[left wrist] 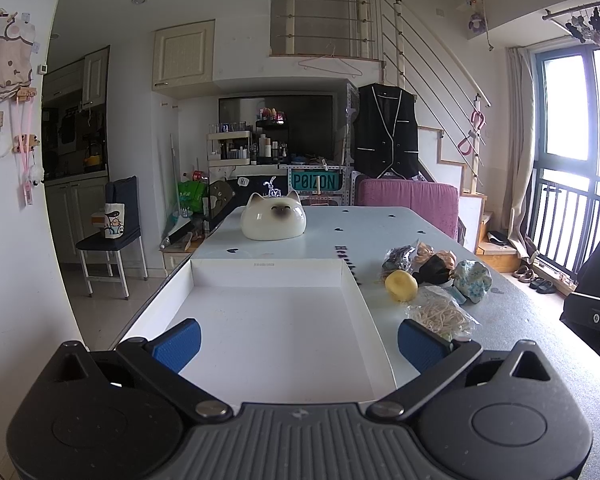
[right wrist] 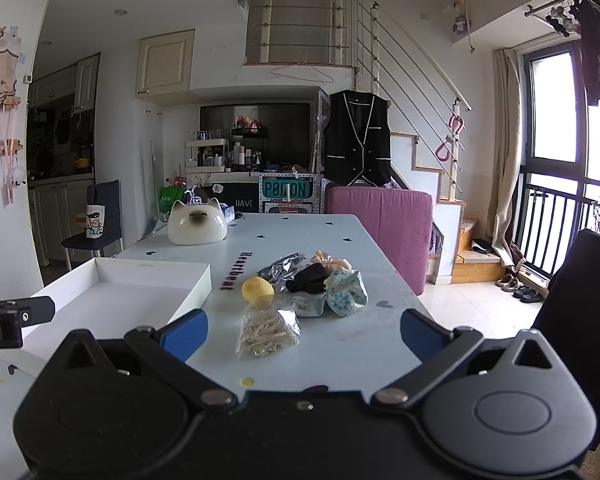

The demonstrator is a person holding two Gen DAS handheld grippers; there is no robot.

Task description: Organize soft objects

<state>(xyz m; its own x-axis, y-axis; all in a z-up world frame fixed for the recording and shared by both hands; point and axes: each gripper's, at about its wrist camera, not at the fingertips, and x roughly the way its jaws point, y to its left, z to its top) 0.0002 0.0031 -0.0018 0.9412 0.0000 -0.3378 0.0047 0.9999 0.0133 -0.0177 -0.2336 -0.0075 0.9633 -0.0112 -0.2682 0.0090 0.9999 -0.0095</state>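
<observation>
A shallow white box [left wrist: 268, 320] [right wrist: 112, 296] lies open on the pale table with nothing inside. My left gripper [left wrist: 298, 340] hovers open over its near part. To the box's right sits a cluster of soft items: a yellow round sponge [left wrist: 401, 286] [right wrist: 257, 290], a clear bag of beige strands [left wrist: 440, 316] [right wrist: 266, 332], a black fabric piece [left wrist: 434, 270] [right wrist: 310, 278], a blue floral pouch [left wrist: 473, 280] [right wrist: 346, 292], a dark clear packet [right wrist: 282, 268] and a peach cloth [right wrist: 332, 261]. My right gripper [right wrist: 304, 334] is open, just short of the bag of strands.
A white ceramic cat-head [left wrist: 273, 218] [right wrist: 198, 225] stands further back on the table [right wrist: 340, 344]. A pink cushioned seat [right wrist: 380, 220] is at the far end. A dark chair [right wrist: 580, 300] stands at right. The left gripper's body [right wrist: 4, 320] shows at the right view's left edge.
</observation>
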